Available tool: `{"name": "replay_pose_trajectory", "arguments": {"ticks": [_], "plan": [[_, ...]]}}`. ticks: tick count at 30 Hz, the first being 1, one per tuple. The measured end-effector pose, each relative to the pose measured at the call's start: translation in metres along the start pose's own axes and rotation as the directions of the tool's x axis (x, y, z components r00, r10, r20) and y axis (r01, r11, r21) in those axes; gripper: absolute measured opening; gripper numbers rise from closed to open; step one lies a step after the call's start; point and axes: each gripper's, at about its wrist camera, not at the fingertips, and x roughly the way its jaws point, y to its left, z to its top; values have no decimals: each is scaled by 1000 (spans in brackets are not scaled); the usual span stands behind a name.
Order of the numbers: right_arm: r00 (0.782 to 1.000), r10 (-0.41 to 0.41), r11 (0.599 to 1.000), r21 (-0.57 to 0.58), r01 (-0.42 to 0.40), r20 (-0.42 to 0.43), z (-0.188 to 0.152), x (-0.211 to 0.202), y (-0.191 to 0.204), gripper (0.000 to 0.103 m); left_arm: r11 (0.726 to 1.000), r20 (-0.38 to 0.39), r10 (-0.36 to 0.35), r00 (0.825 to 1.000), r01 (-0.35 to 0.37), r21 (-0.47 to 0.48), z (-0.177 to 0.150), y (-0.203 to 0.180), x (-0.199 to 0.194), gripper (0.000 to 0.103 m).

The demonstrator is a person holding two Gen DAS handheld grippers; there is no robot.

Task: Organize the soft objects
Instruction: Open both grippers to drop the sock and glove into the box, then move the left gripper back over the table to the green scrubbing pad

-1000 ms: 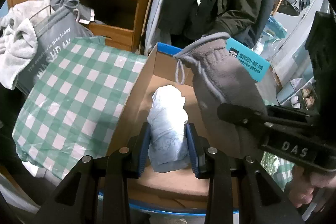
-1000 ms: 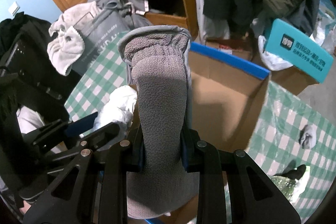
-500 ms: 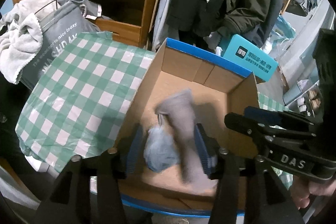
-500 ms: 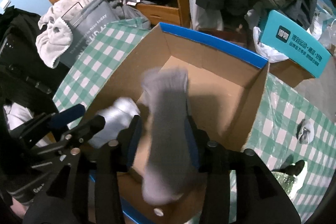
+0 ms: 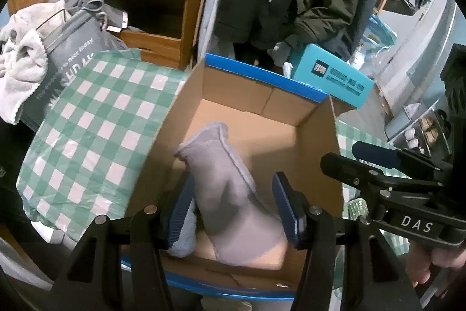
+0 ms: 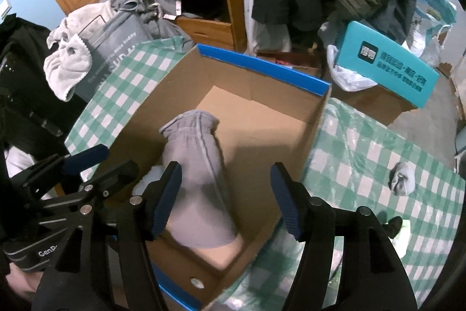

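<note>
A grey fleece mitten (image 5: 230,191) lies inside the blue-rimmed cardboard box (image 5: 262,72), cuff toward the far wall. A pale blue cloth bundle (image 5: 184,235) lies beside it at the box's near left, mostly hidden by my finger. My left gripper (image 5: 233,209) is open above the box, empty. In the right wrist view the mitten (image 6: 195,174) and box (image 6: 262,66) show too; a bit of the pale bundle (image 6: 147,179) peeks out. My right gripper (image 6: 225,200) is open over the box, empty.
The box sits on a green-checked tablecloth (image 6: 378,153). A small grey rolled sock (image 6: 403,178) lies on the cloth to the right. A grey laundry bag with white towel (image 6: 96,48) stands at left. A teal box (image 6: 387,66) and hanging coats are behind.
Both grippers opened. The grey mitten dropped from my right gripper and the pale blue bundle from my left; both now lie in the box. Both grippers rose back a little.
</note>
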Motion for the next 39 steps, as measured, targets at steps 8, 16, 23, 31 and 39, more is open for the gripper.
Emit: {"name": "replay_pose_trajectory", "arguments": {"ticks": [8, 16, 23, 31, 39], "plan": [[1000, -20, 999, 26, 20, 7, -13, -10, -22, 66, 999, -9, -17, 1000, 17, 46, -2, -25, 3, 58], [1000, -24, 997, 73, 23, 10, -26, -23, -51, 67, 996, -32, -40, 999, 43, 78, -5, -47, 9, 59], [998, -55, 994, 99, 53, 19, -41, -35, -78, 71, 992, -51, -50, 997, 55, 116, -7, -71, 16, 61], [997, -78, 986, 150, 75, 9, -64, -43, -116, 71, 980, -71, -43, 997, 56, 190, -16, -106, 24, 67], [994, -110, 971, 214, 109, -7, -85, -48, -159, 71, 968, -115, -59, 992, 85, 238, -25, -139, 35, 67]]}}
